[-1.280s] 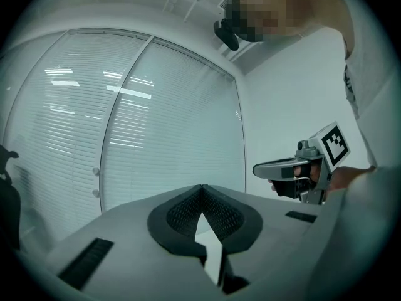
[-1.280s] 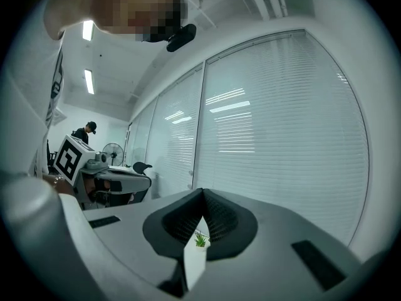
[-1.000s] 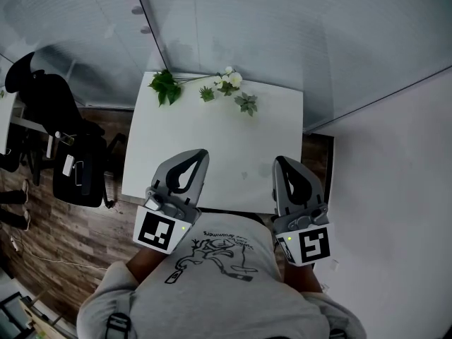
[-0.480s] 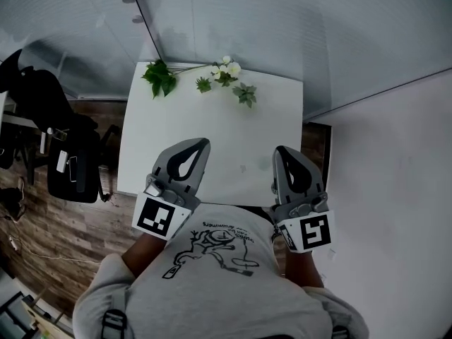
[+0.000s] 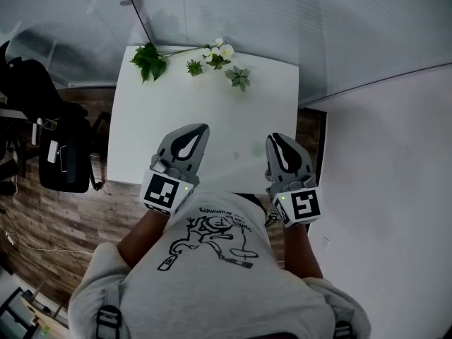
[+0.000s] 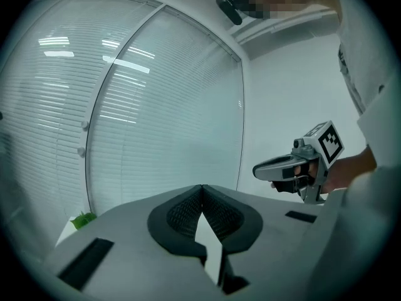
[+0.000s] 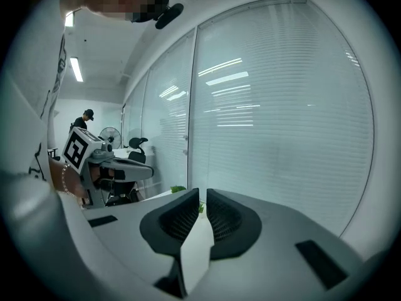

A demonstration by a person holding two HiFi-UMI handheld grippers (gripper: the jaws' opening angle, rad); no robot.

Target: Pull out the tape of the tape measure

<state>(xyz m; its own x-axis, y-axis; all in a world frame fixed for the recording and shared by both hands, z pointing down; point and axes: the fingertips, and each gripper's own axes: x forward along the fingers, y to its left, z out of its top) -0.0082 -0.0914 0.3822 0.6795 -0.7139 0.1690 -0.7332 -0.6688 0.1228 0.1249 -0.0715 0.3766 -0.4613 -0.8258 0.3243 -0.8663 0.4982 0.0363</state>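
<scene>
Tape measure isn't anywhere I can find, tbh. It's not on the table, not in either gripper, and not in any of the three views. So the real step right now is locating it before anything gets pulled.

Closest in, both tools are held up by the person's grey shirt (image 5: 212,260), over the near edge of the white table (image 5: 176,115). The left gripper (image 5: 201,129) has its fingers pressed together tip to tip, with nothing between them. The right gripper (image 5: 272,140) is just opening, only a thin slit so far, and nothing sits in it either.

Further out, the tabletop looks bare until the far edge. There a leafy sprig (image 5: 148,58), some white flowers (image 5: 220,50) and a small succulent-looking plant (image 5: 239,77) lie along the glass wall (image 5: 247,13).

My guess at doing it well once the thing turns up: the left has to open too. One gripper clamps the case so it can't slide, and the other pinches the hook end. Then pull straight and level along the table. Yank at an angle and I'd expect the tape to kink or slip off the pads.
</scene>
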